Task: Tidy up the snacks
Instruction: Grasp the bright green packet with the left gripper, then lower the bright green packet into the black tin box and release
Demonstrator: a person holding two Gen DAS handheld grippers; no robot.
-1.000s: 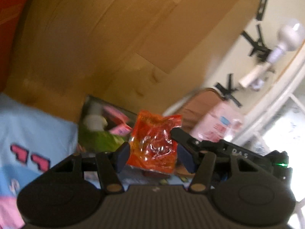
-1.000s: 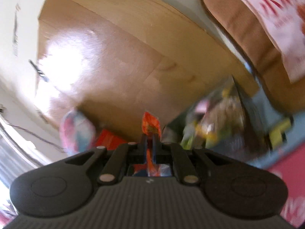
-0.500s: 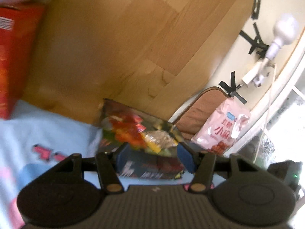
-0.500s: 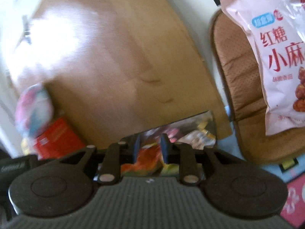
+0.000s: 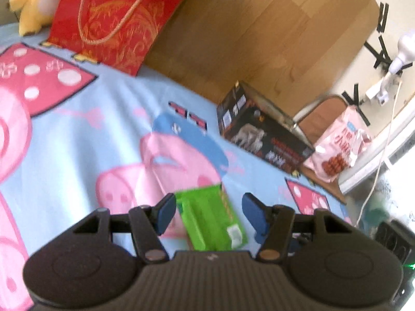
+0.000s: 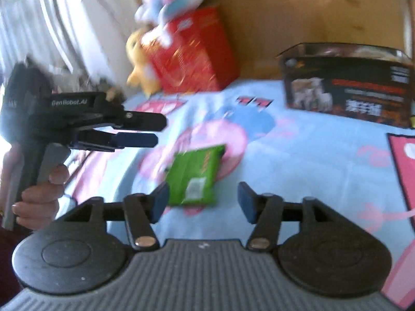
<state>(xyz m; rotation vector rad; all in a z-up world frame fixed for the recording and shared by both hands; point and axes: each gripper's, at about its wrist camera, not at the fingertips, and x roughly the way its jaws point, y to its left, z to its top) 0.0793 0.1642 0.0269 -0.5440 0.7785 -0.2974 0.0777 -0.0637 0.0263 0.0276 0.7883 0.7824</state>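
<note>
one green packet (image 5: 211, 217), two boxes (dark (image 5: 262, 134), red (image 5: 116, 20))

A light-blue bedsheet (image 5: 77, 134) printed with pink cartoon pigs fills the lower frame. Behind it rises a wooden headboard (image 5: 259, 39). At the upper right, a cream wall (image 5: 394, 7) carries black tape crosses (blurred) and a white bulb (image 5: 406, 49). Bright daylight washes the right edge.

A green snack packet (image 5: 211, 217) lies on a light blue sheet (image 5: 109, 119) with pink cartoon pigs. Upper left, a red gift bag (image 5: 114, 18) has gold swirls.
</note>
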